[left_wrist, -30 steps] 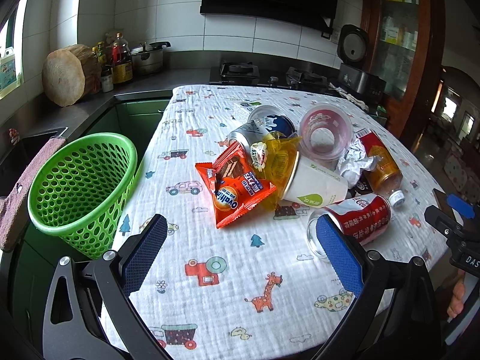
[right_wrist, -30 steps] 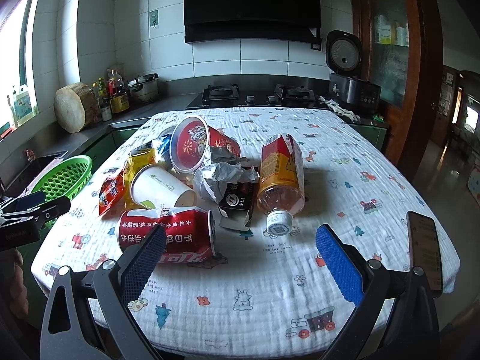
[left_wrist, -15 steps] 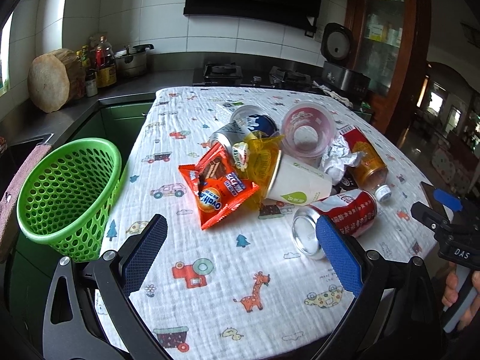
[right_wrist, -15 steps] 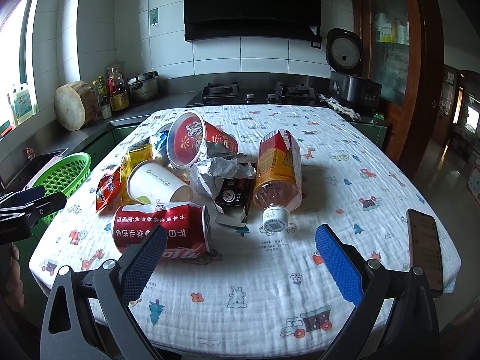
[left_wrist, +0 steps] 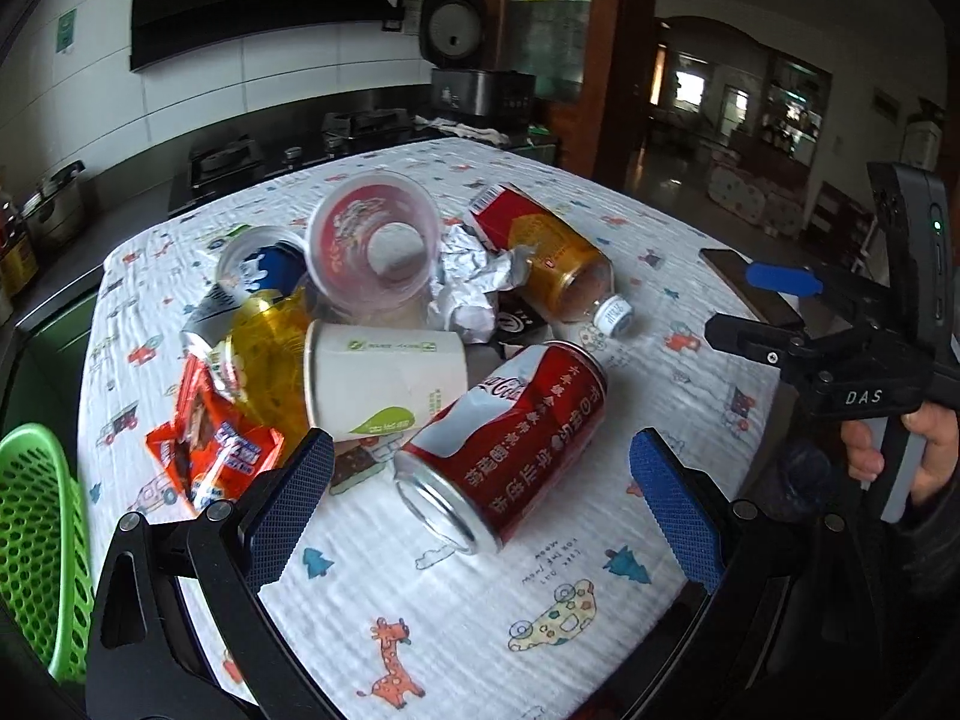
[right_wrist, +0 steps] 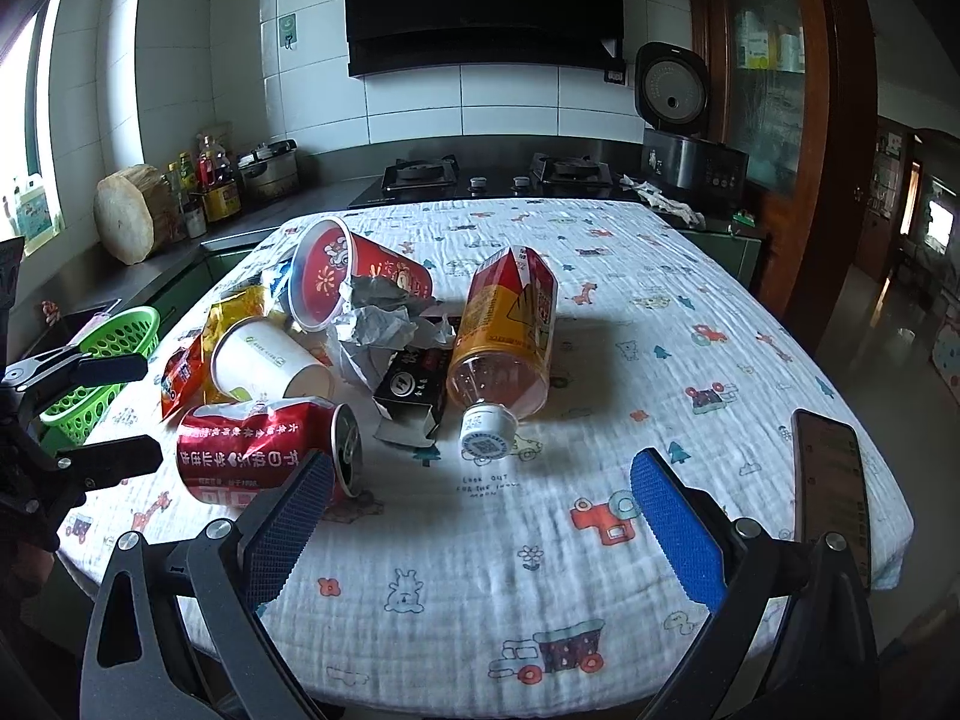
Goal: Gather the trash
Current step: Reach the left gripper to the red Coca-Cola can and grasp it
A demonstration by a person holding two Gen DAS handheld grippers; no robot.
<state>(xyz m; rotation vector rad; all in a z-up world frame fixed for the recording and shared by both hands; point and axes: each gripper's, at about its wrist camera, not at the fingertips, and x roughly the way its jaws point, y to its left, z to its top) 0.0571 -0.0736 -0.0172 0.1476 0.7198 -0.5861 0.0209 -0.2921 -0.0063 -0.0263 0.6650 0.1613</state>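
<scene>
A heap of trash lies on the patterned tablecloth [left_wrist: 540,630]: a red cola can [left_wrist: 510,438] on its side, a white paper cup [left_wrist: 384,378], an orange snack wrapper [left_wrist: 210,456], a yellow wrapper [left_wrist: 264,348], a red noodle cup [left_wrist: 372,246], crumpled foil [left_wrist: 468,288] and an amber bottle [left_wrist: 552,264]. My left gripper [left_wrist: 480,516] is open, just in front of the can. My right gripper [right_wrist: 480,522] is open and empty, short of the can [right_wrist: 264,450] and the bottle [right_wrist: 504,336]. A green basket [left_wrist: 36,546] stands at the left table edge.
A phone [right_wrist: 831,480] lies near the table's right edge. A black carton [right_wrist: 414,390] lies beside the bottle. Behind the table are a stove [right_wrist: 498,174], a rice cooker [right_wrist: 678,120] and a wooden block [right_wrist: 132,222] on the counter.
My left gripper has swung right and moved closer to the heap, so the cola can now lies between its open fingers' line. The right gripper has moved slightly forward.
</scene>
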